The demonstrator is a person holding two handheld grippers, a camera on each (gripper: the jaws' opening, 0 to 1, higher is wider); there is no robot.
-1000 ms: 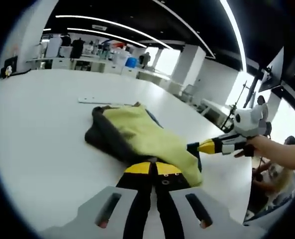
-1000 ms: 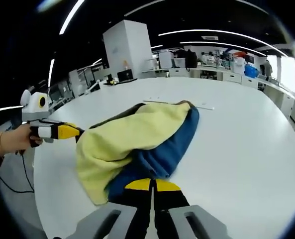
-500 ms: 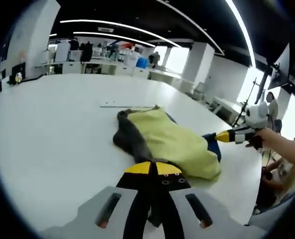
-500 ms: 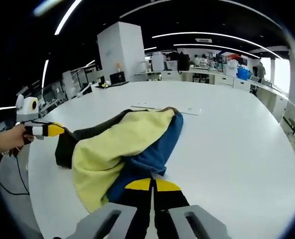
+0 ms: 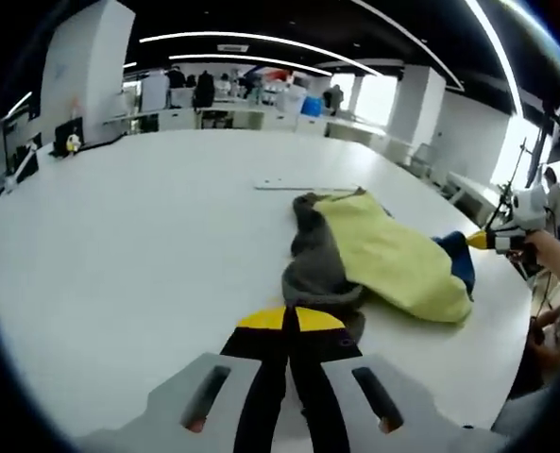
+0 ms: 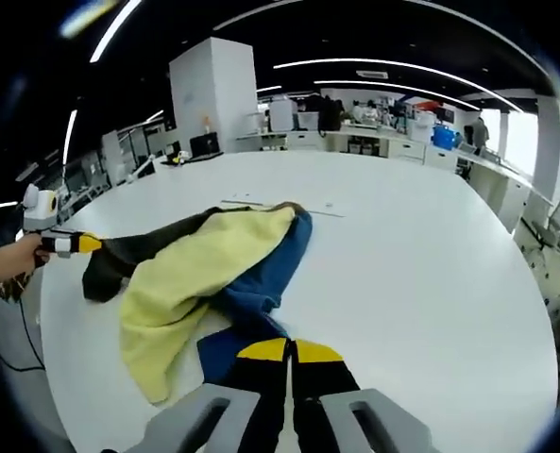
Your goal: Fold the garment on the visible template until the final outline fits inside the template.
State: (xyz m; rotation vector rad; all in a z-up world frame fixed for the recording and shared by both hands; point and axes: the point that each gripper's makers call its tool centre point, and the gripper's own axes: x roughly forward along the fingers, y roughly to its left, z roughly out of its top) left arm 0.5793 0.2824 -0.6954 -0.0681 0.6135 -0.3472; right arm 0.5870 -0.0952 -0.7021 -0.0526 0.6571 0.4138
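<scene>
A garment lies on the white table, stretched between my two grippers. It has a yellow middle, a dark grey end and a blue end. My left gripper is shut on the grey end. In the right gripper view the yellow cloth lies between the dark end and the blue end. My right gripper is shut on the blue end. The other gripper holds the dark end at the left. A thin pale strip lies just beyond the garment.
A hand holds the right gripper near the table's right edge. Bare tabletop spreads wide on the far side. Desks, a white pillar and people stand far behind in the room.
Both grippers have drawn apart, pulling the bunched garment out longer and flatter. The grey end has come out from under the yellow cloth, and the blue end now trails toward the right gripper.
</scene>
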